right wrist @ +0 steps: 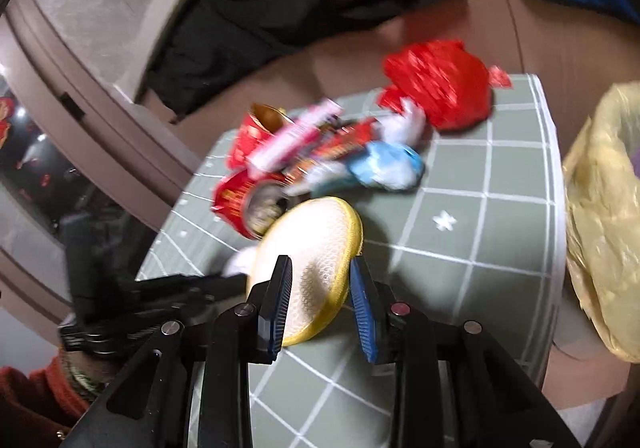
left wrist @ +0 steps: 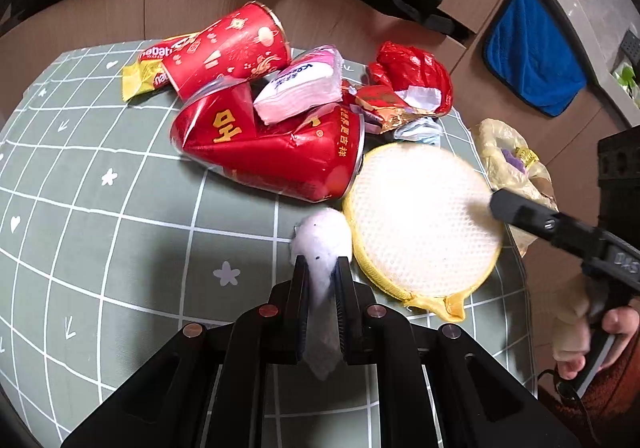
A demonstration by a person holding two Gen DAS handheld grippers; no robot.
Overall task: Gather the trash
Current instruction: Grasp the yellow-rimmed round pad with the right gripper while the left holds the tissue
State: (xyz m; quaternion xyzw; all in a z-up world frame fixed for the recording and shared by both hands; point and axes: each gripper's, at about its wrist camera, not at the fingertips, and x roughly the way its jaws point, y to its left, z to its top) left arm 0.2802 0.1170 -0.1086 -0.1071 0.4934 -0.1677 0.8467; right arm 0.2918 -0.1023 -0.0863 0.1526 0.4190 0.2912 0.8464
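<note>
- The right wrist view is smearing badly, so the trash pile [right wrist: 320, 156] on the counter [right wrist: 500, 216] is reading as red, pink and blue blobs; labels aren't coming through there.
- The left gripper [left wrist: 322, 268] is clamping its jaws on a white cotton wad [left wrist: 320, 236]; the wad's lower end is hiding between the jaws.
- The right gripper [right wrist: 320, 272] is sitting with its jaws partly apart, straddling the edge of a round yellow-rimmed mesh pad [right wrist: 316, 260]. I can't tell if the pads are actually pressing on it.
- In the left view only one finger [left wrist: 516, 208] of the right gripper is showing, overlapping the pad's edge, and the hand [left wrist: 592, 332] holding it is getting cut off by the frame.
- The red cup [left wrist: 228, 48] and crushed red can [left wrist: 272, 152] are lying on their sides mid-counter, with a tissue pack [left wrist: 300, 88] on top.
- A yellow bag [left wrist: 508, 164] is sitting just past the counter's right edge, partly hidden.
- The near-left counter is looking roomy.
</note>
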